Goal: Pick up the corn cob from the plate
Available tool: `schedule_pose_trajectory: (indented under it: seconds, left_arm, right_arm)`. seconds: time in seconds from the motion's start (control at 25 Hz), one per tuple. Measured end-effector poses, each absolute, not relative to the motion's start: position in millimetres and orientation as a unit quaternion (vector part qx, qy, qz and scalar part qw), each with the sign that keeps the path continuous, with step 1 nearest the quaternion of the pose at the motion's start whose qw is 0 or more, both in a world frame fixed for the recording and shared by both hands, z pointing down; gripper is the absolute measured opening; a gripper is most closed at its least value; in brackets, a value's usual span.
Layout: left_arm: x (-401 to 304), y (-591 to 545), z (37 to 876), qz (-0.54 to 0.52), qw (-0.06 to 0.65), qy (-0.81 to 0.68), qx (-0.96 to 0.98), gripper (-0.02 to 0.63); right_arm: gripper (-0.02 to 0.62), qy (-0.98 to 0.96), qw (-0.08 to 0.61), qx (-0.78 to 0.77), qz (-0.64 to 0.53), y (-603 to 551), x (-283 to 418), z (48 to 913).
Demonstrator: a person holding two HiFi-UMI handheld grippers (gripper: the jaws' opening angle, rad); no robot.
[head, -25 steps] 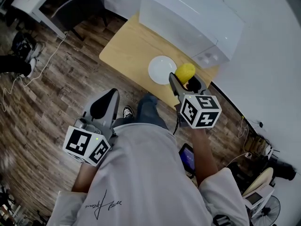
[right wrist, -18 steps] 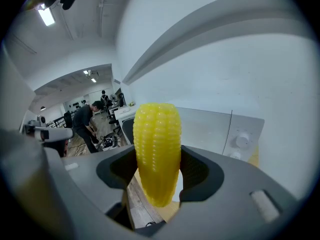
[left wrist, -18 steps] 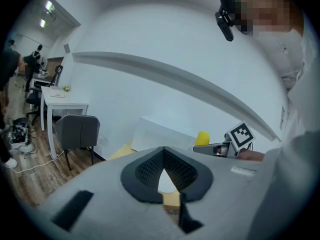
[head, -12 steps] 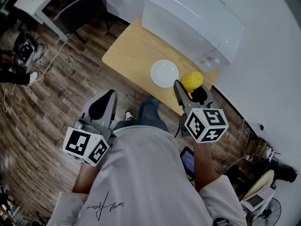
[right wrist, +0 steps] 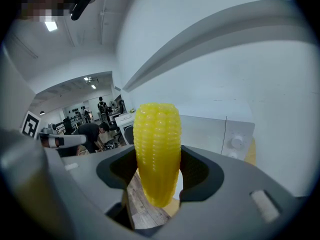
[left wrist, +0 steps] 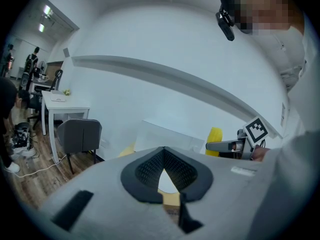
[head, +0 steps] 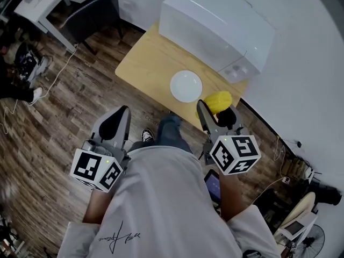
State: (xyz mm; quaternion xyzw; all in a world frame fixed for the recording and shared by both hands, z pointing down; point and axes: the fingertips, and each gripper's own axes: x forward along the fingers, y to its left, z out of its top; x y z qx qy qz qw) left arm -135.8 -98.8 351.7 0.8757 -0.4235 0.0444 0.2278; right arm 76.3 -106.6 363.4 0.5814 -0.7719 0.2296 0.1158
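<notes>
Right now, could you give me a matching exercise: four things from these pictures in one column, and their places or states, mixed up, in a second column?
Things:
1. corn cob
2. plate
3. left claw
4. microwave

Places or states:
A. shut, nothing between its jaws
B. stands behind the plate, at the back of the table
C. gripped in the right claw, off the plate
D. empty, lying on the table

Pairs: 1-C, 2-D, 3-A, 4-B

Only an unreadable scrawl (head: pixel 119 231) marks the shirt (head: pixel 161 198).
</notes>
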Motion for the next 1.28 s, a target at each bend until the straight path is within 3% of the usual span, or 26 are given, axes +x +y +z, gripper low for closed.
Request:
schedule_pose_trajectory:
  seconds: [1.28]
  left_arm:
    - [-131, -84, 352, 0.054, 0.221, -0.414, 0.881, -0.008]
  right_arm:
    - [0.264, -0.79, 0.105, 0.561, 0.224, -75, 69, 349]
